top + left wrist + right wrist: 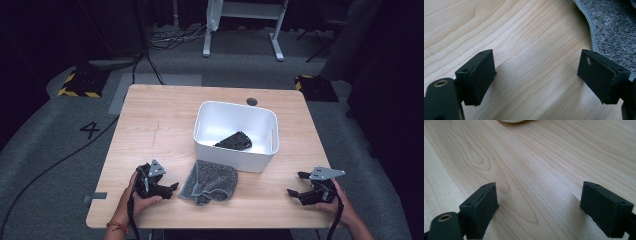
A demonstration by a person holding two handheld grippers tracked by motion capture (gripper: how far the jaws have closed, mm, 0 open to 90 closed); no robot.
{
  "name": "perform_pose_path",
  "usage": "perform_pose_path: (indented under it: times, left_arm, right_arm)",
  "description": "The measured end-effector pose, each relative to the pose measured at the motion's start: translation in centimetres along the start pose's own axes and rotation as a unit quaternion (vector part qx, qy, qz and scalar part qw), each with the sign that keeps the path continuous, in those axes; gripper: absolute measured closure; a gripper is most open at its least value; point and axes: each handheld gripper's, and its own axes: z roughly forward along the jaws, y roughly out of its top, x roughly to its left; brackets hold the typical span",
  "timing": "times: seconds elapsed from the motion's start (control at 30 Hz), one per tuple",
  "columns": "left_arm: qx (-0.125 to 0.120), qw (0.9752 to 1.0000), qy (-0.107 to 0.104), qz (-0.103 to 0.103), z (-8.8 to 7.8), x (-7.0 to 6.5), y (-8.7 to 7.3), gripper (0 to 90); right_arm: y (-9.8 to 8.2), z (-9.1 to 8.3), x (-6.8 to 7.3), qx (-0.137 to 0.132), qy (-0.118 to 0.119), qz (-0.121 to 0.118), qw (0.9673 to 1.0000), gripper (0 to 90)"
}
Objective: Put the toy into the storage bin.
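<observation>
Two grippers sit low over a light wooden table (pixel 150 125), one in each of a person's hands. The left gripper (pixel 167 187) is at the near left part of the table, held by the left hand (pixel 137 197). Its jaws are spread wide apart with nothing between them. In the left gripper view, bare wood shows between the two black jaws, and the edge of a grey cloth (pixel 614 32) lies just past the jaw on the right side of that view.

The right gripper (pixel 296 186) is at the near right part of the table, held by the right hand (pixel 335 200). Its jaws are also wide apart and hold nothing. In the right gripper view, plain wood fills the gap between them, and a bit of something white (pixel 512 121) peeks in at the top edge. It may be the tub, but too little shows to be sure.

In the high view, the grey cloth (pixel 210 181) lies crumpled on the table just beside the left gripper. It touches the near wall of a white tub (pixel 235 155). The tub stands near the middle of the table. Inside it lies a black thing with a bumpy edge (pixel 234 141). It is too small to say what it is.

The right gripper is well apart from the cloth and the tub.
</observation>
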Motion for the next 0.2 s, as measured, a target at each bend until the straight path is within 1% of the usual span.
perform_pose_path:
  times: [0.2]
  left_arm:
    - [0.000,1.0000,0.000,0.000,0.01,0.01,0.00,14.9]
  right_arm:
    - [0.00,0.00,0.00,0.000,0.000,0.000,1.0000,14.5]
